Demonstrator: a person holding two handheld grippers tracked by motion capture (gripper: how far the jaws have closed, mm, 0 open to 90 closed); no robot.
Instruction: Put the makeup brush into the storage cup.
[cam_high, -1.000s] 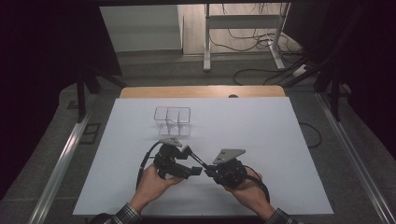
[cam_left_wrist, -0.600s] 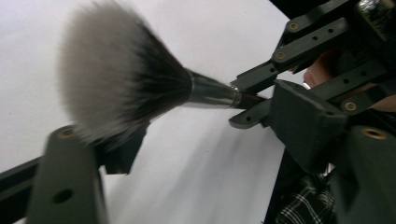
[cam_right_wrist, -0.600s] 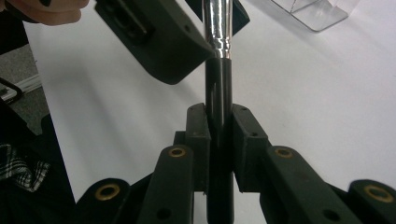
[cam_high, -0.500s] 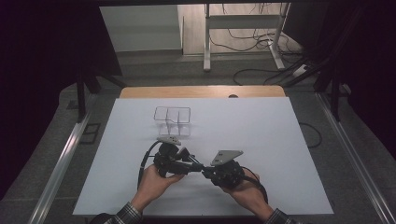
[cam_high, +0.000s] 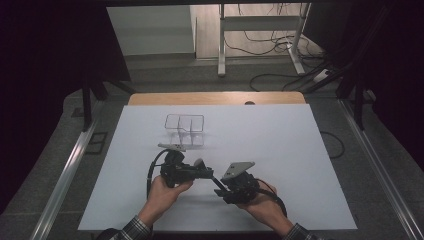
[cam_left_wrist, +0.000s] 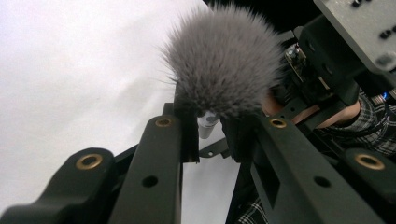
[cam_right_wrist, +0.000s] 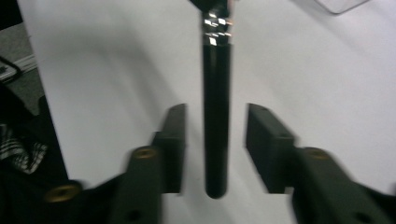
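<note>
Table (cam_high: 300, 150): flat white matte top, wood strip at far edge. Organizer (cam_high: 185, 129): clear plastic, boxy, divided, far-centre, apart from brush. Step, prob.: brush handover, L to R. L gripper (cam_left_wrist: 210, 135) clamped on brush (cam_right_wrist: 215, 116) by ferrule; bristles grey, fluffy, domed. Handle black, glossy, slim cylinder, lies between R gripper (cam_right_wrist: 215, 144) jaws, which stand apart, not touching. Next: R needs to close on handle, L let go.

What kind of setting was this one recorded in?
Likely a lab or recording rig, not a home: a bare white table boxed in by dark curtains, metal rails along the floor, and loose cables under a frame stand behind.
</note>
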